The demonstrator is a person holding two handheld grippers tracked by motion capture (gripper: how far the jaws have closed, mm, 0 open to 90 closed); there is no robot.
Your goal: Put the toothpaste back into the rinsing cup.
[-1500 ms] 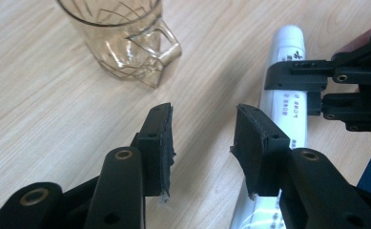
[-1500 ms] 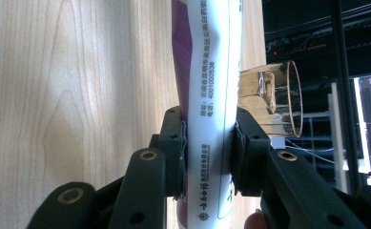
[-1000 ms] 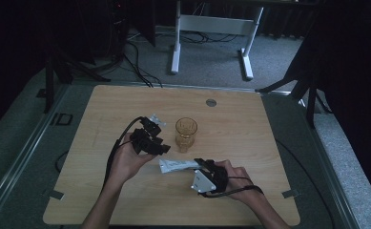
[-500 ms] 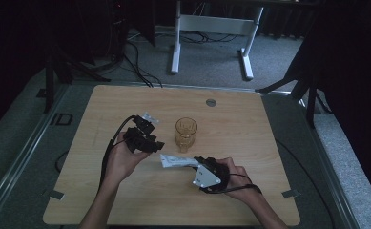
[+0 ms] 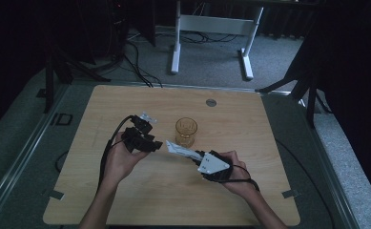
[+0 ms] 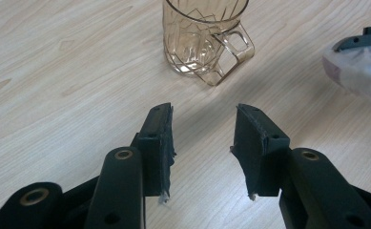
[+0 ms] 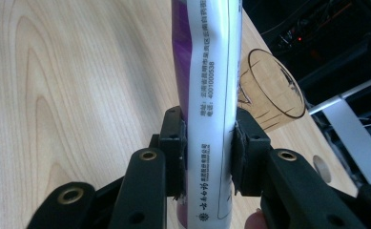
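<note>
Amber, faceted glass mug with a side handle [image 5: 186,132] stands upright near the centre of the light wooden counter [image 5: 126,200], mouth up, so it can likely receive contents. Just near-right of it, the right claw [image 7: 208,138] pinches a white-and-purple printed tube [image 7: 207,86] across its flat body, holding it aimed toward the mug. At the left, the left claw [image 6: 203,138] hovers spread and empty over the counter, facing the mug, apparently ready to grasp the tube's free end.
</note>
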